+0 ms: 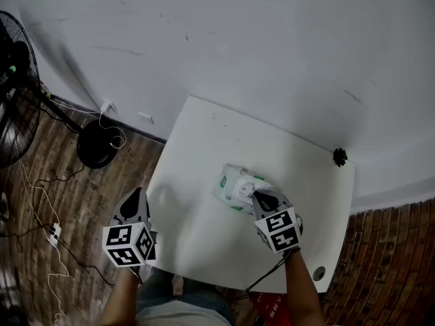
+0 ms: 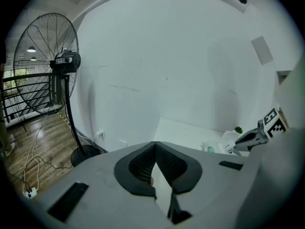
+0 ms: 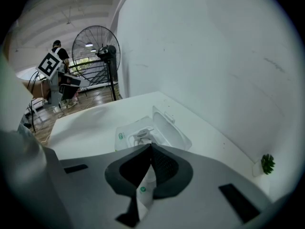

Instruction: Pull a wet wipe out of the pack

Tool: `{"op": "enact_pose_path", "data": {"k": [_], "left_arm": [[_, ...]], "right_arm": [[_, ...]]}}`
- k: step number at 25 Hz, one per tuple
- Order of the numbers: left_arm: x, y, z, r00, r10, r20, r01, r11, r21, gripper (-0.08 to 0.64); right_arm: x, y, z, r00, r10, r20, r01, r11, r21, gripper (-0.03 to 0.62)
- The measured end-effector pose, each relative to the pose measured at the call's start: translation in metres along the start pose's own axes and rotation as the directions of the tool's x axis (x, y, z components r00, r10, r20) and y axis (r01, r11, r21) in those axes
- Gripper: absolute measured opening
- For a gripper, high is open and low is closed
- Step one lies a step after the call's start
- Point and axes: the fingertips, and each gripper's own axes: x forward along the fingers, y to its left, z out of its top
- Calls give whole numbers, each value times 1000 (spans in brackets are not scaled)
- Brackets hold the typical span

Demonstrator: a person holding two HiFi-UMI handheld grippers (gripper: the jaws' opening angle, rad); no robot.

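Note:
A white wet wipe pack (image 1: 234, 182) with green print lies on the white table (image 1: 204, 240), right of centre. Its lid (image 3: 170, 126) is flipped up and back. A crumpled tuft of wet wipe (image 3: 141, 136) pokes from the opening. My right gripper (image 1: 260, 197) points at the pack from the near side, and its tips (image 3: 150, 147) meet right at that tuft, shut on it. My left gripper (image 1: 134, 200) hangs off the table's left edge above the wooden floor, shut (image 2: 155, 144) with nothing in it. The pack (image 2: 228, 145) shows far right in the left gripper view.
A small dark plant (image 1: 340, 157) stands at the table's far right corner by the white wall. A floor fan (image 1: 13, 107) with a round base (image 1: 97, 145) stands left of the table. Cables and a power strip (image 1: 53, 233) lie on the floor.

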Motion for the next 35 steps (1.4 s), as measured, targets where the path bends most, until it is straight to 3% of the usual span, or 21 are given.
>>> {"op": "enact_pose_path", "data": {"k": [35], "left_arm": [[-11, -1, 27, 997, -47, 69, 47, 999, -4, 0]], "right_arm": [[-37, 0, 18, 995, -92, 43, 89, 995, 51, 3]]}}
